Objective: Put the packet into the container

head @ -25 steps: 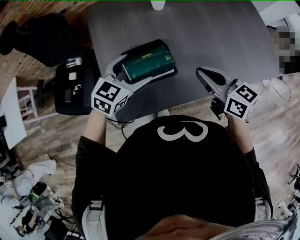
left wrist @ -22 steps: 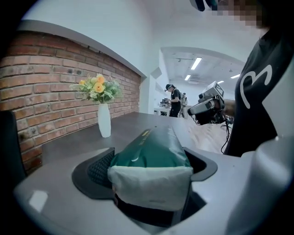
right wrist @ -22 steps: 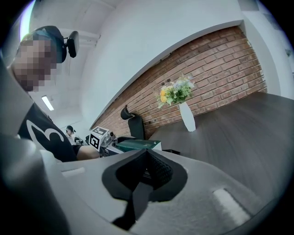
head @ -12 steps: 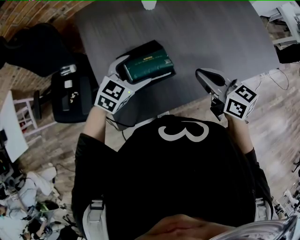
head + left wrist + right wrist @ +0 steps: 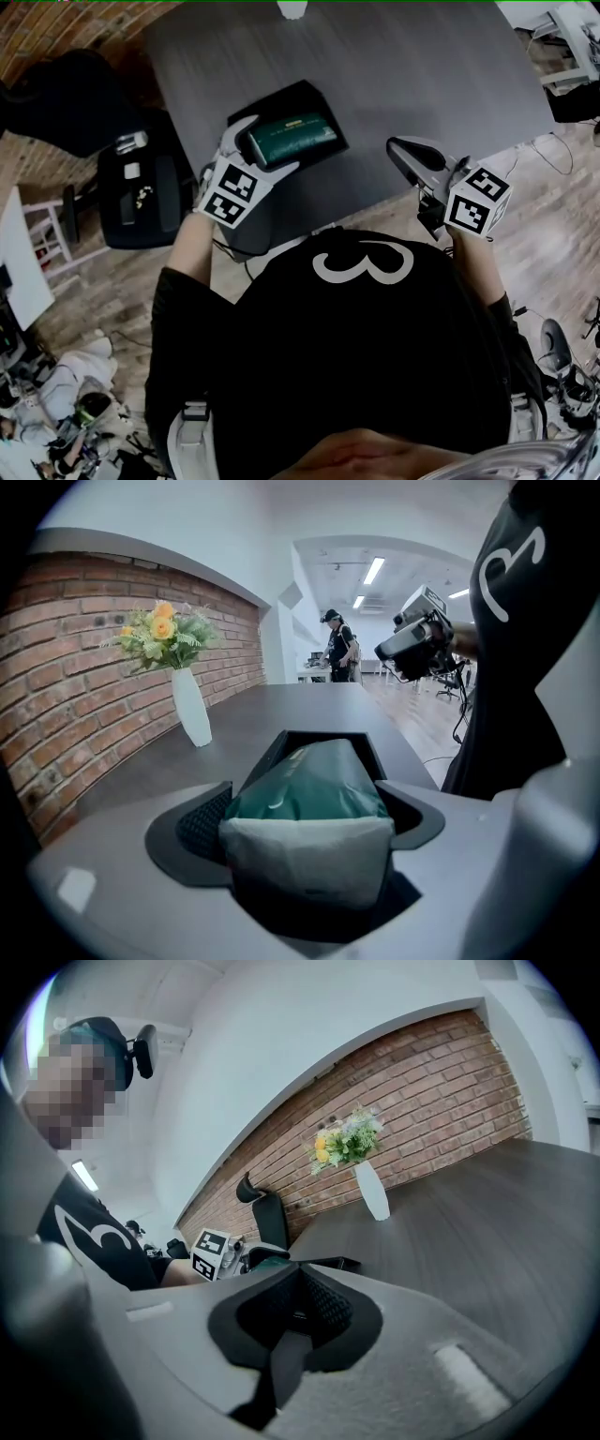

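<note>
A green packet [image 5: 291, 139] with a white end [image 5: 305, 850] sits between the jaws of my left gripper [image 5: 267, 148], which is shut on it. The packet hangs over a black container [image 5: 279, 99] at the near left of the dark table [image 5: 422, 66]. In the left gripper view, the container's [image 5: 323, 742] open rim shows just past the packet. My right gripper [image 5: 403, 155] hovers at the table's near edge, right of the container, shut with nothing in it [image 5: 295, 1312].
A white vase [image 5: 192, 710] of flowers stands at the table's far edge [image 5: 292, 7]. A black office chair [image 5: 141, 187] stands left of the table. A brick wall [image 5: 422, 1101] runs behind. Cables lie on the wooden floor [image 5: 553, 169] to the right.
My left gripper has turned and drawn the packet a little toward the near side of the container, so more of the black rim shows beyond it. The right gripper has barely moved.
</note>
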`<act>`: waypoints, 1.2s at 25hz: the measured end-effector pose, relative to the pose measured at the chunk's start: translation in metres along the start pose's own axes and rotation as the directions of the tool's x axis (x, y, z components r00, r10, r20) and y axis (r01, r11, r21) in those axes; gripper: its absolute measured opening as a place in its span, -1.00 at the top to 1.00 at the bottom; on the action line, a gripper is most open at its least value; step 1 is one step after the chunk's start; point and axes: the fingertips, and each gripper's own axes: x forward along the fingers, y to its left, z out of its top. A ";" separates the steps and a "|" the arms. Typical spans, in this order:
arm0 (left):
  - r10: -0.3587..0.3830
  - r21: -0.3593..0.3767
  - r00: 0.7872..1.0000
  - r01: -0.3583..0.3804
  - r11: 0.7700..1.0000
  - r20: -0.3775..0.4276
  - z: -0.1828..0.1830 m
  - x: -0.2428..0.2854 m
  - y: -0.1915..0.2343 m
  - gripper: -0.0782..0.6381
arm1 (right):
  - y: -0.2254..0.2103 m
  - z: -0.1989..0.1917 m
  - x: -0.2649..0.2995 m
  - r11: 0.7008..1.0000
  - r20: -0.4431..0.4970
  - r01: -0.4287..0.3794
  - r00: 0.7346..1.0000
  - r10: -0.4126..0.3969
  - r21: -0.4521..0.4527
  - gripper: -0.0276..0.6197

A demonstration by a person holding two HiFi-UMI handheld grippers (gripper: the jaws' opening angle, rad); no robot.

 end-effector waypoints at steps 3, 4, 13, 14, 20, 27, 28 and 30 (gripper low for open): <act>0.011 -0.002 1.000 -0.011 1.000 0.008 -0.004 0.001 -0.007 -0.59 | 0.003 -0.009 -0.003 1.000 -0.006 -0.009 1.000 0.009 -0.010 0.91; 0.012 -0.003 1.000 -0.012 1.000 0.008 -0.004 0.002 -0.010 -0.60 | 0.003 -0.012 -0.005 1.000 -0.006 -0.013 1.000 0.012 -0.011 0.91; 0.055 -0.051 0.998 -0.055 0.997 -0.004 -0.005 -0.017 0.003 -0.61 | 0.011 0.002 0.008 0.998 -0.037 -0.070 0.997 0.069 -0.009 0.91; 0.069 -0.067 0.998 -0.069 0.995 0.002 -0.004 -0.020 0.003 -0.60 | 0.013 0.002 0.007 0.997 -0.040 -0.079 0.996 0.079 -0.011 0.91; 0.168 -0.318 0.980 -0.127 0.940 0.105 0.017 -0.056 0.001 -0.24 | 0.022 0.006 0.006 0.989 -0.035 -0.144 0.989 0.143 -0.026 0.91; 0.249 -0.544 0.936 -0.077 0.835 0.249 0.061 -0.100 -0.043 0.30 | 0.052 0.009 -0.004 0.962 -0.009 -0.258 0.966 0.259 -0.084 0.91; 0.258 -0.565 0.929 -0.066 0.822 0.266 0.068 -0.104 -0.052 0.37 | 0.058 0.009 -0.007 0.957 -0.008 -0.275 0.961 0.276 -0.093 0.91; 0.277 -0.603 0.920 -0.057 0.796 0.278 0.080 -0.108 -0.070 0.45 | 0.071 0.008 -0.014 0.944 -0.005 -0.309 0.950 0.311 -0.116 0.91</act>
